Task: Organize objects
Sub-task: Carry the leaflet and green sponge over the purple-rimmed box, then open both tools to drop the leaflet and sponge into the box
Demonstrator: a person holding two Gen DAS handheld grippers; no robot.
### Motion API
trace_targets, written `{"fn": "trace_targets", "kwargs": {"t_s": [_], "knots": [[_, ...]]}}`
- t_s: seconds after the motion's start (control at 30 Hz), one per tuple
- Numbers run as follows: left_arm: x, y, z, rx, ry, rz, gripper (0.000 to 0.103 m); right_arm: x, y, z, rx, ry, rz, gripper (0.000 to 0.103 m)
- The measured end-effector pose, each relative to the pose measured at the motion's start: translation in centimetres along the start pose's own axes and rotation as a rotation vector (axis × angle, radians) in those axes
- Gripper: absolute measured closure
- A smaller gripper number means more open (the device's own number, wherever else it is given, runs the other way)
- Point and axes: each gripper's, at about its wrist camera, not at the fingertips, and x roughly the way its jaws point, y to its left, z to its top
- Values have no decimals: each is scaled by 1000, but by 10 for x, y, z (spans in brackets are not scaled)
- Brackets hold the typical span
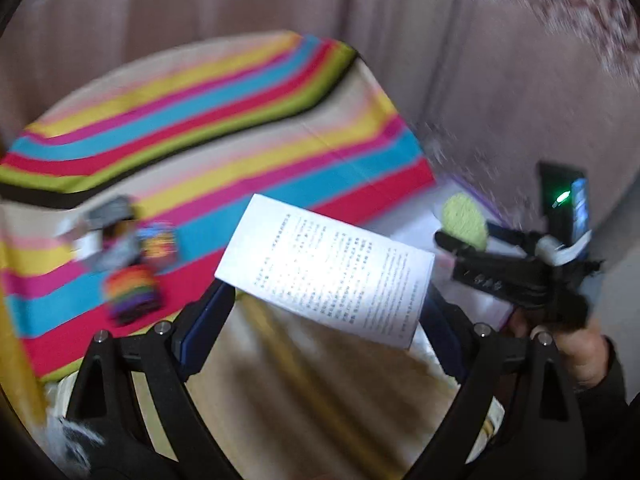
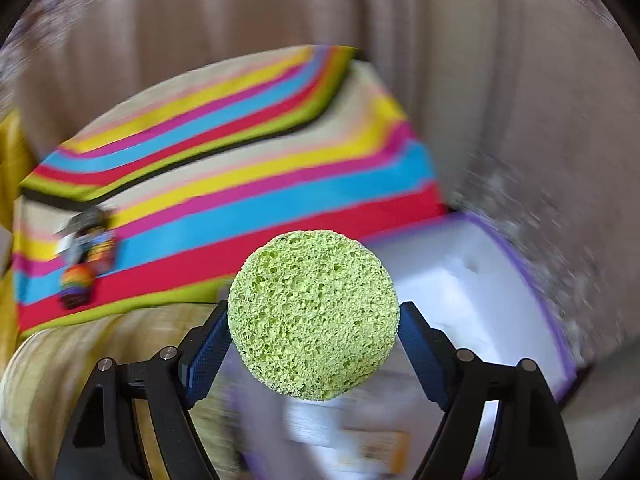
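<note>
Left hand-held gripper is clamping a white box across its width, printed face toward the camera, pads pressing on its two side edges; this wide grip is keeping the box from twisting while it is being carried. Right hand-held gripper is grasping a round green sponge at its widest part, one blue pad on each flank, so that the soft body is being squeezed evenly and is not slipping out. In the left view the same sponge and right gripper are showing at the right, held by a person's hand in a dark sleeve.

Both things are hanging in the air, clear of any surface. Just behind and below the sponge an open purple-edged tray with a white lining is lying, probably the place where things are being gathered. A small heap of coloured items, too blurred to name, is resting on a striped cloth well apart from both grippers.

The cloth, banded in yellow, pink, blue, red and green, is covering a raised surface; whether bed or worktop cannot be told. A yellowish padded edge is lying in front of it. Beige curtains are closing off the room behind.
</note>
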Motion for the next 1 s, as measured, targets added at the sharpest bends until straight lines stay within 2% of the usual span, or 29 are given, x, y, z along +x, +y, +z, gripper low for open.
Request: {"fn": "trace_targets", "kwargs": {"t_s": [0.07,0.17,0.33,0.37,0.43,0.6,0.7,0.83,1.0], "knots": [[32,-21,5,36,48,-37,12,2,-27,-5,53,14,-40,21],[78,-49,12,73,126,-52,12,6,-54,-11,92,27,-88,21],[137,-73,16,100,264,-101,11,8,-86,-20,157,36,-158,21],[146,-75,17,93,301,-134,9,8,-91,-22,167,41,-164,21],[155,-76,20,74,330,-136,2,11,-98,-25,185,56,-175,21],[150,-65,21,15,320,-158,0,16,-97,-31,199,89,-156,18],[132,-52,21,-18,281,-132,0,16,-86,-31,177,99,-146,18],[96,-14,14,-90,204,-33,0,13,-60,-23,144,84,-95,18],[52,63,-6,-225,141,146,0,8,-8,-10,67,72,9,18]]}}
